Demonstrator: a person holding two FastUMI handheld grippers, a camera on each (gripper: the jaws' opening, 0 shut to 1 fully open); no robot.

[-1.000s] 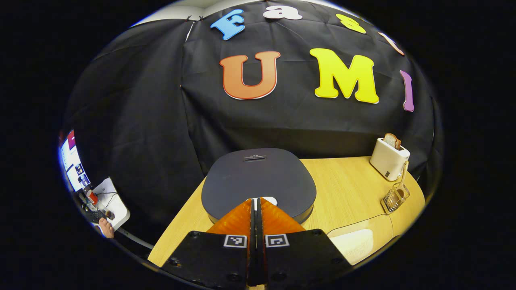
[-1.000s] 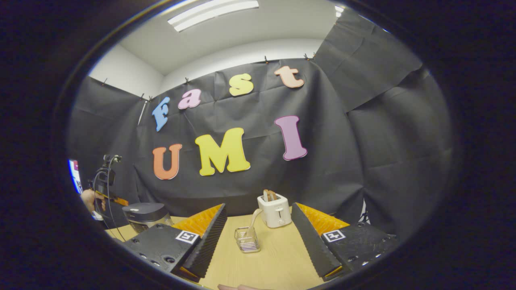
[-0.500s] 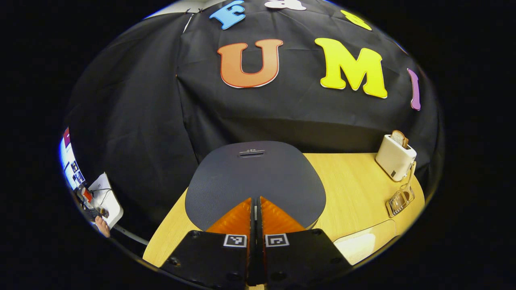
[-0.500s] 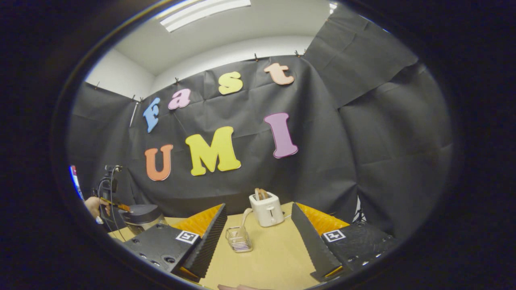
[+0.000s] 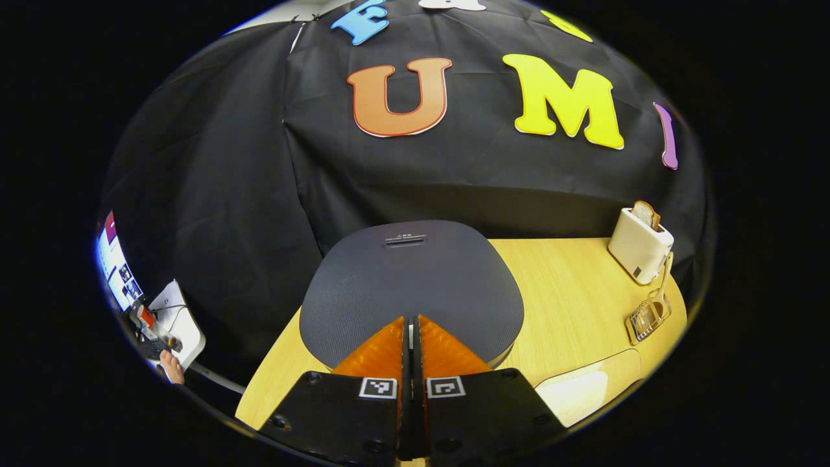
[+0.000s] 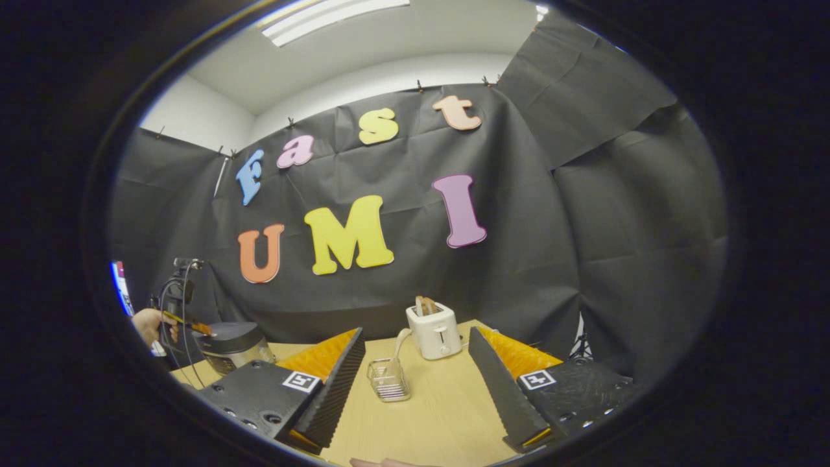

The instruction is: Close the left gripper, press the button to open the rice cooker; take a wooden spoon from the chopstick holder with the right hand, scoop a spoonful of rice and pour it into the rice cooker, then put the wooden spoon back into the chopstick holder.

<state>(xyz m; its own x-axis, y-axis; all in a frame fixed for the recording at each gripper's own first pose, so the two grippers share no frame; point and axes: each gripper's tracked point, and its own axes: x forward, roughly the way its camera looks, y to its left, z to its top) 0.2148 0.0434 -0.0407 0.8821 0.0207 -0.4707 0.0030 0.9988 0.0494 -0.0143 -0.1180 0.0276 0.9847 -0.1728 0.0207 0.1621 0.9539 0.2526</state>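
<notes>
My left gripper (image 5: 411, 319) pressing fingers together, holding nothing, tips over cooker (image 5: 411, 285) lid's front edge; my right gripper (image 6: 415, 342) hanging wide open, empty, spoon (image 6: 397, 350) standing in holder (image 6: 388, 381) ahead

Matt textured rice cooker (image 5: 412, 285) lid; wood-grain table (image 5: 570, 305); wire chopstick holder (image 6: 388, 381).

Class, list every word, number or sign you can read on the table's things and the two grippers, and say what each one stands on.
No words can be read.
Rice cooker: a small marking near the lid's back edge, too small to read.
Left gripper and right gripper: square black-and-white marker tags, patterns with no words.
Toaster: a small dark mark, too small to read.
</notes>
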